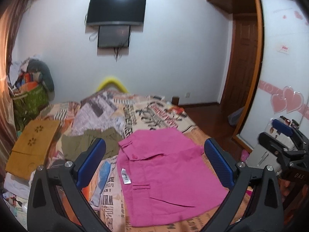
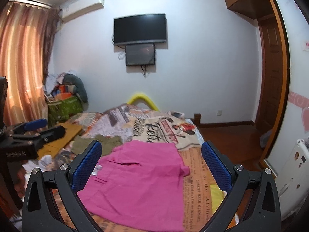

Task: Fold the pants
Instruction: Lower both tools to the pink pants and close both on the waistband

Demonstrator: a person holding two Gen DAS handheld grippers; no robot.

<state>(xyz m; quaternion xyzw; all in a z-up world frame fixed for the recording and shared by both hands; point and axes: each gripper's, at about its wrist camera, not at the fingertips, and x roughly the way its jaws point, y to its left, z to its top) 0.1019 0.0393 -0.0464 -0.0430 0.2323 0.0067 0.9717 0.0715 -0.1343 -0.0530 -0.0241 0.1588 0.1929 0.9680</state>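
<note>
Pink pants lie folded flat on the patterned bedspread, with a white label showing near their left edge. In the right wrist view the same pink pants fill the lower middle. My left gripper hovers above them, open, with nothing between its blue pads. My right gripper is also open and empty above the pants. At the right edge of the left wrist view is the right gripper; at the left edge of the right wrist view, the left gripper.
An olive green garment lies left of the pants, beside a yellow wooden lap tray. A green bag piled with clutter stands in the far left corner. A TV hangs on the wall; wardrobe doors stand right.
</note>
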